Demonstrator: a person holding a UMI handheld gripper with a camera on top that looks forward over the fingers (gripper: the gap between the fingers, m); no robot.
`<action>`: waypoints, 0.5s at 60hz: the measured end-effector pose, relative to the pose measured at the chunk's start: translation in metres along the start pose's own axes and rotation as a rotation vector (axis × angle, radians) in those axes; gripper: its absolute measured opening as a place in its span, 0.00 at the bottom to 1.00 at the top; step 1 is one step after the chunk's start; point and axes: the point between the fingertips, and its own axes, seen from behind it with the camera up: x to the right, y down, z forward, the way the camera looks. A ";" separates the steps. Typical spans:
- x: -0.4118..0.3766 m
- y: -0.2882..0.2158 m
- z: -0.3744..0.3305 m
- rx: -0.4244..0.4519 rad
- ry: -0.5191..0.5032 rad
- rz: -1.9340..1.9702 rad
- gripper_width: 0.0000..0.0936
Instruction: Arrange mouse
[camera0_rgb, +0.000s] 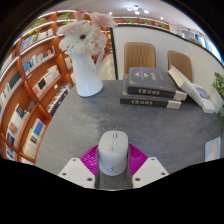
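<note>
A white and grey computer mouse (112, 150) sits between the fingers of my gripper (112, 162), its nose pointing away from me. The pink pads (90, 158) press against its left and right sides, so the gripper is shut on the mouse. The mouse's rear end is hidden between the white fingers (78, 172). I cannot tell whether it rests on the grey table (70, 125) or hangs just above it.
A white vase (88, 76) with pale flowers stands beyond the fingers to the left. A stack of dark books (152, 90) lies ahead to the right, with another book (195, 92) beside it. Bookshelves (30, 80) line the left side. Two chairs (140, 55) stand behind the table.
</note>
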 end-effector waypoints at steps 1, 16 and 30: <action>0.001 -0.005 -0.007 0.010 -0.009 -0.008 0.40; 0.093 -0.136 -0.184 0.328 0.019 -0.147 0.40; 0.234 -0.177 -0.308 0.501 0.132 -0.232 0.39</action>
